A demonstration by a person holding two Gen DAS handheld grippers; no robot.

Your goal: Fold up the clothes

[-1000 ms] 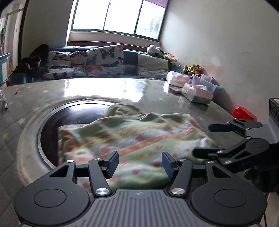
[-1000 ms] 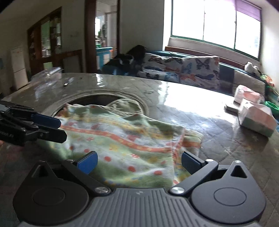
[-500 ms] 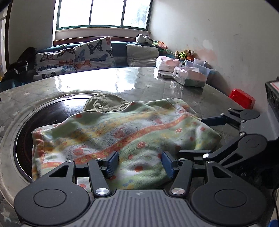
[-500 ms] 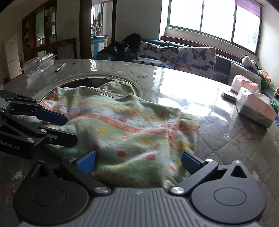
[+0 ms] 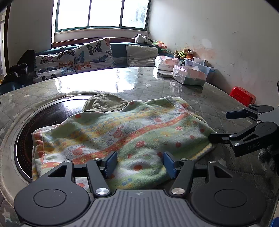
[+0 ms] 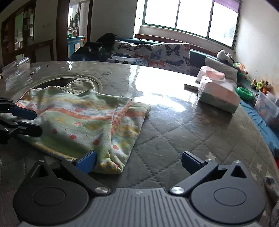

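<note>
Open right claw (image 6: 138, 161) straddles the folded floral cloth's (image 6: 83, 122) corner.

text: "DAS" | on: right tongs (image 5: 218, 125) arm | other print: unreadable

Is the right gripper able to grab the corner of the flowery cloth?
Probably yes. The right gripper is open, and the flowery cloth has its near corner just inside its left finger, lying loose on the table with nothing covering it.

Bright window (image 5: 102, 14) above a butterfly-cushioned sofa (image 5: 90, 54); scuffed white wall (image 5: 218, 35).
</note>
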